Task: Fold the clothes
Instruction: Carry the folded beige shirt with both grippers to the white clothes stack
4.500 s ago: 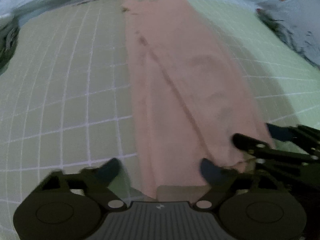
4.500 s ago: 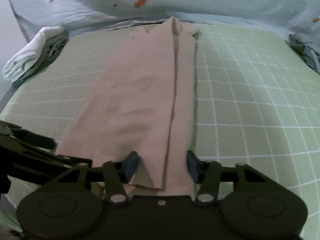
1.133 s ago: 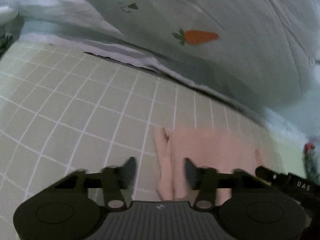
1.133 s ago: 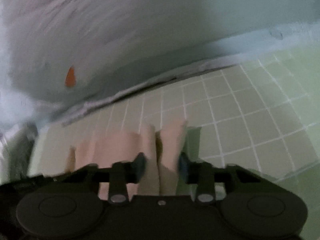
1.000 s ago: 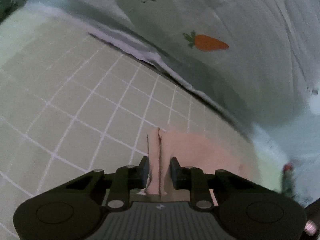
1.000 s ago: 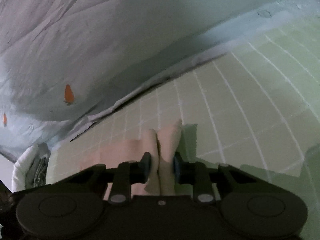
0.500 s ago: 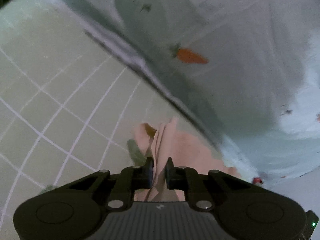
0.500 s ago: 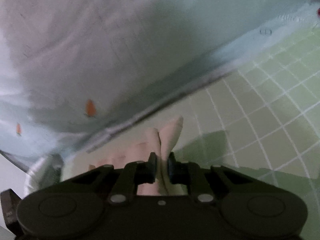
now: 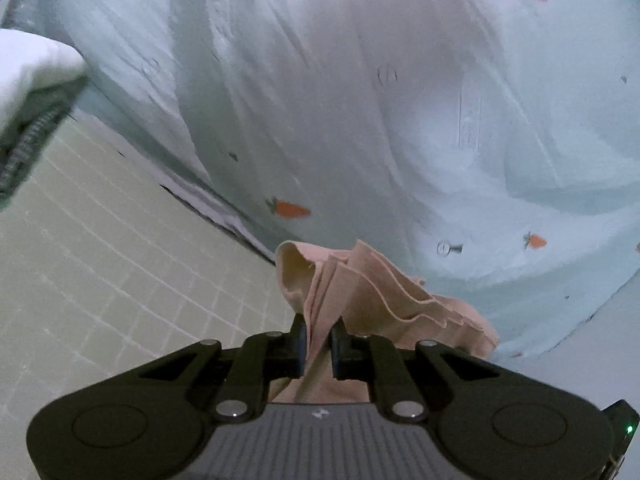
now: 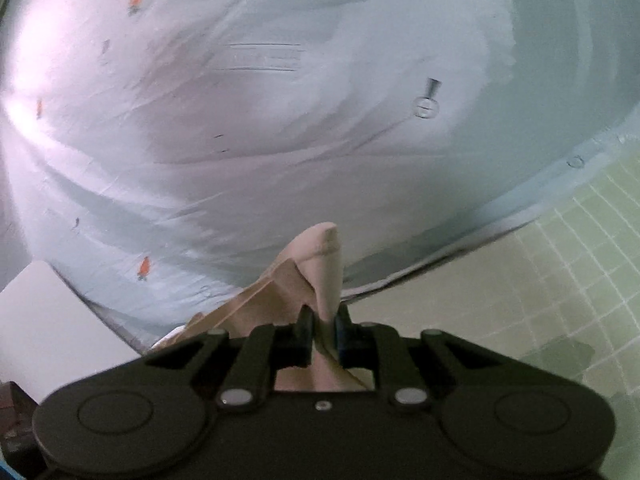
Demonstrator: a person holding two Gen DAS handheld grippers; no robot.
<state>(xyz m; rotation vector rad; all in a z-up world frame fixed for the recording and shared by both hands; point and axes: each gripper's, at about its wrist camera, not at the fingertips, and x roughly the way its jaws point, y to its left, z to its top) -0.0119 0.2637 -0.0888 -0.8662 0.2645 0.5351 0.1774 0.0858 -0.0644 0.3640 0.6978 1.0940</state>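
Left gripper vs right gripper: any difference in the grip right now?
Side: the left gripper has the pink cloth trailing to its right; the right gripper has it trailing to its left. Beyond the tips: a rounded loop of cloth puffs past the left gripper, a narrow peak past the right gripper. Shared: both are shut on an edge of the same cloth.

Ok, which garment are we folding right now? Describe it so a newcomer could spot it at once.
Start at the green grid-lined mat that ends at the pale blue carrot-print sheet. In front of that sheet, the pink garment hangs bunched in layered folds, pinched by the left hand-held gripper and the right hand-held gripper. It is the only pink, plain, unprinted cloth in view.
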